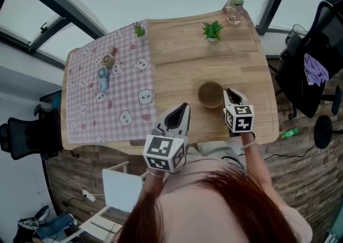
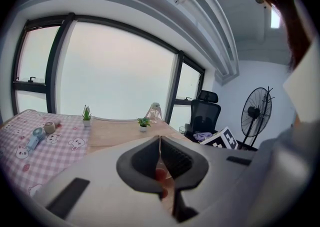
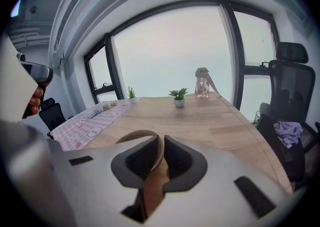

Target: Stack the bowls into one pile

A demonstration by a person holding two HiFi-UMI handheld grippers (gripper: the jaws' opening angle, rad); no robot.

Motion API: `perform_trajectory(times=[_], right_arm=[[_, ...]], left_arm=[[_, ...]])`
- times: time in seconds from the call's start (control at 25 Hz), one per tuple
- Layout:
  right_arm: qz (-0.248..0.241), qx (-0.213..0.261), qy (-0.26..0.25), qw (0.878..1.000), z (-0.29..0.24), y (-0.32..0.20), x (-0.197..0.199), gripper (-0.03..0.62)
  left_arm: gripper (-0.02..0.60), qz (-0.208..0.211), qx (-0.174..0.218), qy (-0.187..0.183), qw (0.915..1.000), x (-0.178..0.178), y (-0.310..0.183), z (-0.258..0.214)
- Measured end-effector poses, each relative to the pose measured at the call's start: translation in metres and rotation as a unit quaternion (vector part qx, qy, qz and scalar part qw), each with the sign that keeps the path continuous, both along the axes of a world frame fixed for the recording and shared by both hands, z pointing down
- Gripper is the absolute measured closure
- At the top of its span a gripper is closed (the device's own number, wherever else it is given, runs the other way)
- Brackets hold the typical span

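Sitting upright, the round bowl (image 1: 210, 93) looks olive-brown.

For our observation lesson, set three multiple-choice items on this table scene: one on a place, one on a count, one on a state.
1. Where does the bowl stand?
A on the checked cloth
B on the bare wooden table
C on the floor

2. How many small green plants are on the table?
A two
B four
C none

3. How is the right gripper?
A wide open, high above the table
B shut on the bowl's rim
C out of sight

Answers:
1 B: the head view shows wood all round it, right of the checked cloth.
2 A: one stands at the cloth's far corner, one on the wood.
3 B: the right gripper view shows the rim between its pads.
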State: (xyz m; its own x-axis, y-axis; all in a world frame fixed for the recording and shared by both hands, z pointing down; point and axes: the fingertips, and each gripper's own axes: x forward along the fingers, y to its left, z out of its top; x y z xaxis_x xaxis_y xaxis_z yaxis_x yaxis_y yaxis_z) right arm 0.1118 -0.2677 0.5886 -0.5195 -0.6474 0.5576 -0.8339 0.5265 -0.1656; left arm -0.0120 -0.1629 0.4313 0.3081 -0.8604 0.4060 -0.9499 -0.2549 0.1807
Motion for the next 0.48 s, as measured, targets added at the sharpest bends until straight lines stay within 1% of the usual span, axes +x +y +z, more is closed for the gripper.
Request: perform_trajectory(times=[0.2,0.48], right_arm=[[0.008,0.017,-0.018,1.0,-0.016,0.008,0.007,0.562],[0.013,0.041,-0.028,0.999,-0.039,0.027,0.013,0.576]], left_arm=[[0.571,0.009,0.009,-0.006,0.9999,0.004,0.003,-0.005],[0.571,0.023,0.026,-0.014,0.9993,0.01,0.018,-0.014]])
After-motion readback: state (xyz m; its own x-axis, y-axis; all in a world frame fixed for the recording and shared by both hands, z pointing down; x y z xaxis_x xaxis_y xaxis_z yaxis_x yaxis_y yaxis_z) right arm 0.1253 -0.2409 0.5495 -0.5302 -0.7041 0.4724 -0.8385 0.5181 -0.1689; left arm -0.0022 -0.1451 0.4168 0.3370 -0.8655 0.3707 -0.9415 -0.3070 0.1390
